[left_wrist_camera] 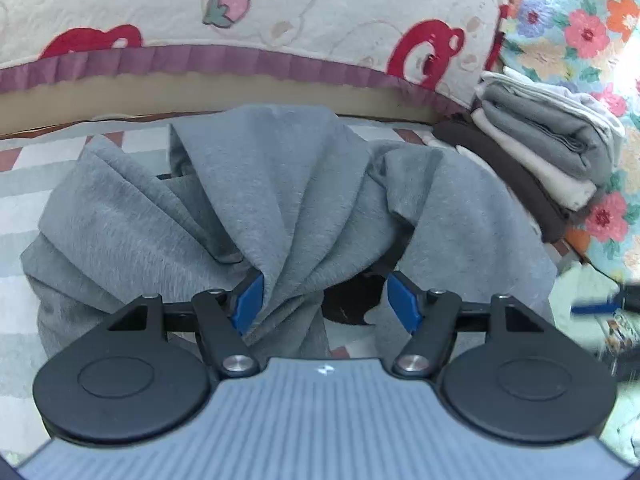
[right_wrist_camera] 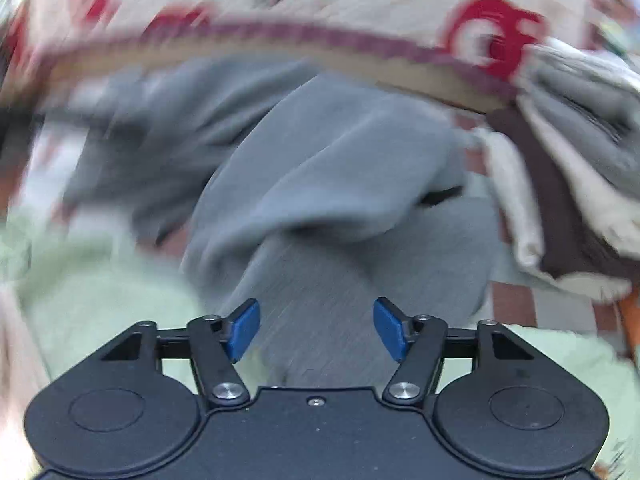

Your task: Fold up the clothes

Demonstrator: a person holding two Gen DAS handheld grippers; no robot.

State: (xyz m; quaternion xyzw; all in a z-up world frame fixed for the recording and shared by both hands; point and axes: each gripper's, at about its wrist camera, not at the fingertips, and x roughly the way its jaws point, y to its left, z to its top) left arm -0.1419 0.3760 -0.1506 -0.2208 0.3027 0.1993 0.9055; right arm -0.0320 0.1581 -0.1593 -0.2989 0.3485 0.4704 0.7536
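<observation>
Grey garment (left_wrist_camera: 280, 200) bunches between the released left gripper (left_wrist_camera: 326, 300) fingers (right gripper (right_wrist_camera: 316, 328) likewise spread).

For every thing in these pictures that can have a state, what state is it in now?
Grey garment: crumpled, unfolded, lying on the checked mat.
Stack of clothes: folded, piled beside the garment.
Left hand-held gripper: open, a bunch of grey cloth against its left pad, not pinched.
Right hand-held gripper: open, over grey cloth; picture blurred.
</observation>
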